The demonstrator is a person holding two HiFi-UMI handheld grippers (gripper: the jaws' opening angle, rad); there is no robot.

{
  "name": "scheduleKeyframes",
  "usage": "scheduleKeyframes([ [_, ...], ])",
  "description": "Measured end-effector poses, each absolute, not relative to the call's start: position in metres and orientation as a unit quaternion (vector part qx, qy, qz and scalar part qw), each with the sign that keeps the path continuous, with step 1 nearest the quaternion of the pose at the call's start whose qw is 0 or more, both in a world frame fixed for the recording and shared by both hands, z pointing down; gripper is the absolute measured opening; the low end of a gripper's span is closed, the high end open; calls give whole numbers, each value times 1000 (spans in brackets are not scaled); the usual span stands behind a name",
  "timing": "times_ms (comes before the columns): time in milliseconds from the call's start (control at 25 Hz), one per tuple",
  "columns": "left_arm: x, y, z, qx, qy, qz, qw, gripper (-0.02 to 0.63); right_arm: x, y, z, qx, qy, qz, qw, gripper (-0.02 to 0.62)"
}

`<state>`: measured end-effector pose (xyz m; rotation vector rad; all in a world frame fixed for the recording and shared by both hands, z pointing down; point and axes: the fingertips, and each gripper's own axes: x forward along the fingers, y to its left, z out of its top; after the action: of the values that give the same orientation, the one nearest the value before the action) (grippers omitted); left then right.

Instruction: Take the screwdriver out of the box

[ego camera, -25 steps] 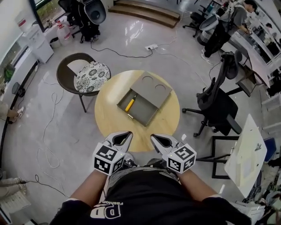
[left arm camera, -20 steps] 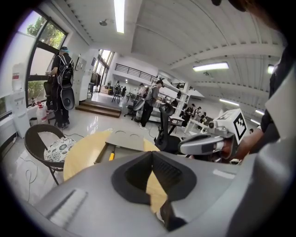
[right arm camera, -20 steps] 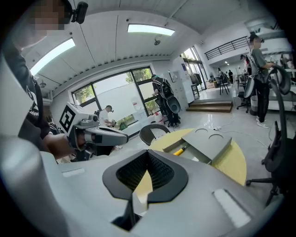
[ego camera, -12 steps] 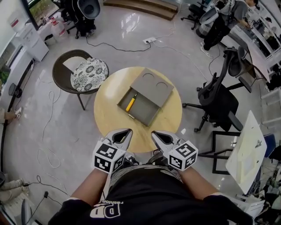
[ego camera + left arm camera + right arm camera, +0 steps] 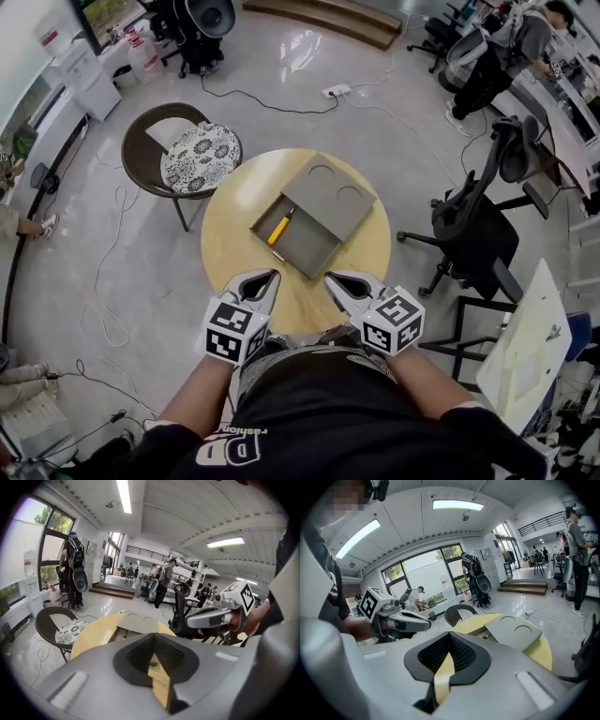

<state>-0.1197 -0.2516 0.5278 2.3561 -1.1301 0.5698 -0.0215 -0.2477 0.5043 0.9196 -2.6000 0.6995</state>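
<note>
Approach under way: left gripper (image 5: 265,278) and right gripper (image 5: 337,280), both clenched empty, have edged toward the box (image 5: 307,249) at twelve o'clock, its screwdriver (image 5: 278,228) untouched.

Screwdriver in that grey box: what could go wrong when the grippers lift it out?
1. The screwdriver lies low in the box, near one wall, so a jaw may hit that wall.
2. The left gripper and right gripper are both shut; reaching in like that would only shove it.
3. Nothing visibly holds the box to the table, so a bump might slide it.
</note>
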Motion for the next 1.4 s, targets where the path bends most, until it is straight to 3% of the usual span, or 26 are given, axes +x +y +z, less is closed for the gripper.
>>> scheduleKeyframes([
  [200, -113, -275, 554, 838, -441, 236, 219, 62, -11, -255, 513, 296, -909, 247, 160, 0],
  [320, -107, -294, 571, 831, -442, 255, 221, 127, -5, -262, 520, 289, -909, 254, 158, 0],
  [920, -105, -386, 697, 781, -399, 433, 208, 155, 15, -279, 547, 281, -898, 304, 147, 0],
  [1400, -104, -411, 751, 756, -372, 485, 236, 176, 33, -293, 563, 297, -883, 331, 151, 0],
])
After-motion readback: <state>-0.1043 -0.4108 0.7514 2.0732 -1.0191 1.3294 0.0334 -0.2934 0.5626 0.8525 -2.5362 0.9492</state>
